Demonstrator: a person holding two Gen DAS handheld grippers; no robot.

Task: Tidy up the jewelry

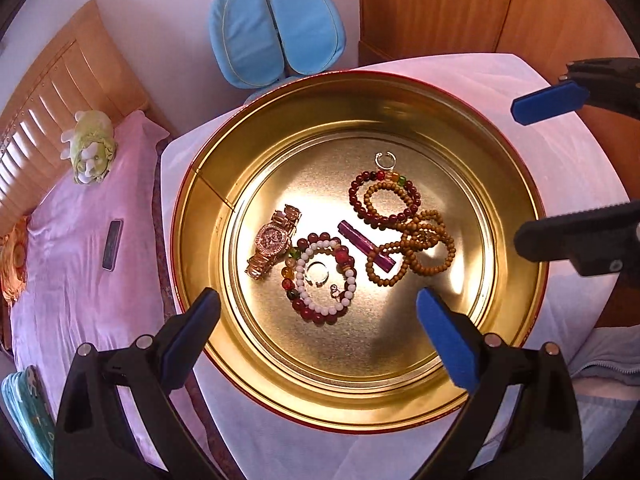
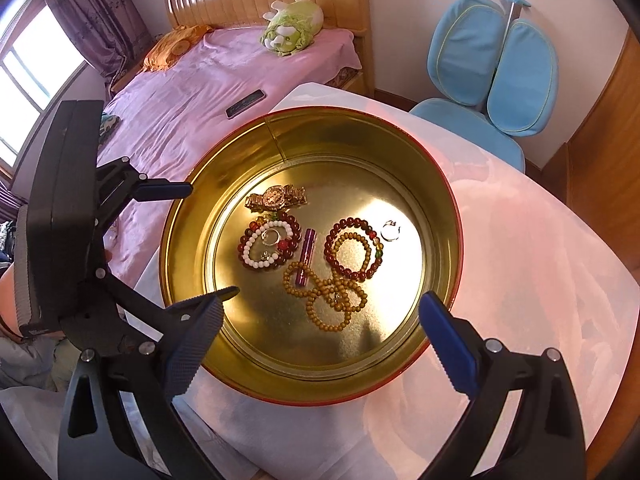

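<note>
Bedroom surroundings were seen behind the work surface: a bed (image 2: 208, 80) under a pink cover, a blue chair (image 2: 496, 76) and wooden cabinets (image 1: 460, 8). A green plush toy (image 2: 292, 26) and a dark phone (image 2: 245, 104) were laid on the bed. A table (image 2: 540, 240) draped in white cloth was placed beside the bed, and a round gold tin (image 1: 516, 184) with a red outer wall was set on it.

Both grippers were held above the tin's near rim. The left gripper (image 1: 318, 334) was kept with its jaws wide apart and nothing between them; the right gripper (image 2: 320, 334) was likewise spread and empty.

All the jewelry was gathered on the tin's floor. A long tan bead strand (image 1: 420, 248) was looped in several coils, partly across a purple tube (image 1: 362, 244). 2 bracelet pairs were noted: a dark red one around a tan one (image 1: 384, 200), and a red one around a white one (image 1: 320, 280). A gold watch (image 1: 274, 240) was found touching the latter pair. 1 silver ring (image 1: 316, 272) was placed inside the white bracelet, another (image 1: 385, 160) just beyond the far pair.
</note>
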